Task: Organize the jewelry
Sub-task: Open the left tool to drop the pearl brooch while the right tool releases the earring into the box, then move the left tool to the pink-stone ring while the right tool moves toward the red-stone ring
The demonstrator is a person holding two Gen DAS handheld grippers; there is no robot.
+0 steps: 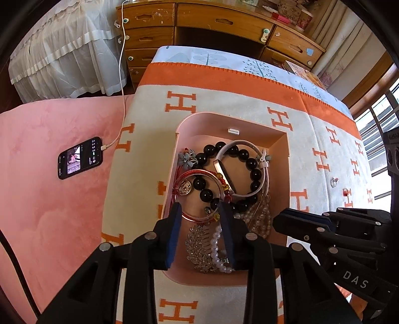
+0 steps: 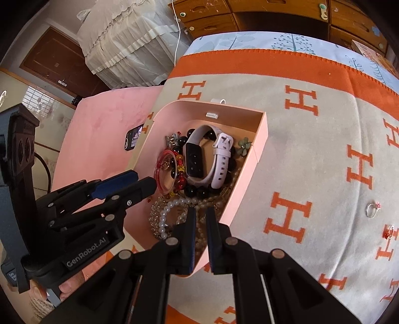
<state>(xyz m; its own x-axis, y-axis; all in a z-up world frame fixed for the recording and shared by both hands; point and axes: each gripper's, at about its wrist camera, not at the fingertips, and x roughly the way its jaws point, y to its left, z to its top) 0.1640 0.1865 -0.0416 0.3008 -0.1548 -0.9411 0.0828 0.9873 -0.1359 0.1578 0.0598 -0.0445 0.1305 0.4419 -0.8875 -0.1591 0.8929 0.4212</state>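
Note:
An open pink jewelry box (image 1: 289, 174) stands on the orange-and-cream blanket. Inside lie a black bead bracelet (image 1: 254, 169), a lilac fitness band (image 2: 194, 159), a pearl strand (image 1: 217, 249), a silver leaf comb (image 1: 197, 246) and a clear bangle with red thread (image 1: 197, 197). My left gripper (image 1: 199, 209) points down into the box, open, with the bangle's near rim between its blue pads; no pressing shows. Over the box's right side my right gripper (image 2: 200, 211) is shut, with nothing visible in it. Two small rings (image 2: 371, 208) (image 2: 389, 231) lie on the blanket, right of the box.
A phone (image 1: 79, 160) on a white charging cable lies on the pink cover to the left. A wooden chest of drawers (image 1: 199, 22) stands behind the bed. The blanket (image 1: 224, 99) stretches beyond and to the right of the box.

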